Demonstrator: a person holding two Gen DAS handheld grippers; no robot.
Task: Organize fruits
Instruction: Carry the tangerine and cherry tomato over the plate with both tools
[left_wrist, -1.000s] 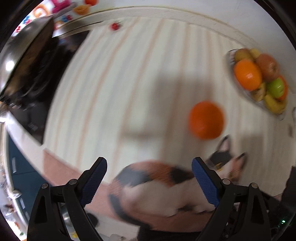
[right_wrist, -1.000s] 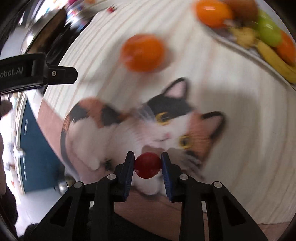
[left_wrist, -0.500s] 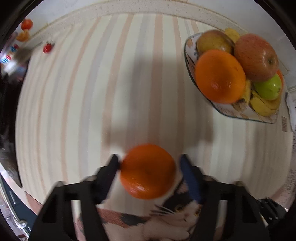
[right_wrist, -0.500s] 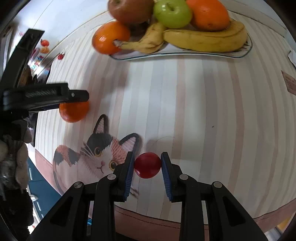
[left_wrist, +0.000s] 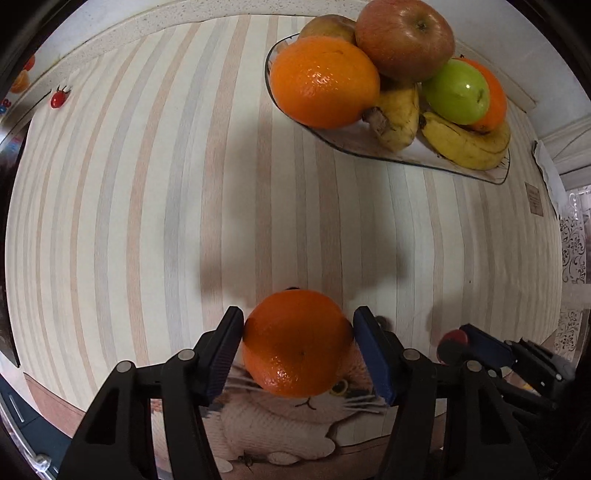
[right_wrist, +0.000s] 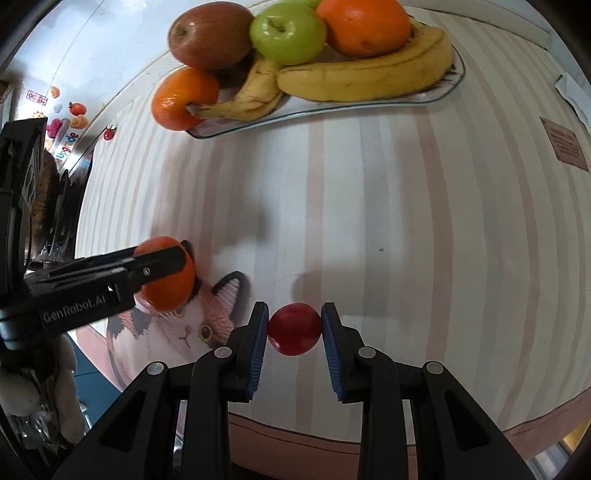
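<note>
The glass plate (right_wrist: 456, 79) sits at the far side of the desk (right_wrist: 406, 221), close to the wall. It holds a red apple (right_wrist: 210, 35), a green apple (right_wrist: 288, 33), two oranges (right_wrist: 364, 26) (right_wrist: 183, 98) and two bananas (right_wrist: 365, 79) lying on their sides. The longer banana runs along the plate's near rim; the shorter one points its stem past the left orange, which overhangs the plate's left end.

Between the plate and both claws lies a broad stretch of bare striped cloth (left_wrist: 147, 221). The desk's near edge curves just behind the claws.

The left claw (left_wrist: 297, 350) grips a loose orange (left_wrist: 297, 341) between its blue pads, well apart from the plate, over the cat picture (right_wrist: 192, 325). Its dimpled end faces the camera.

The right claw (right_wrist: 294, 330) is clamped on a small round red fruit (right_wrist: 294, 329), also well short of the plate, just right of the cat picture.
</note>
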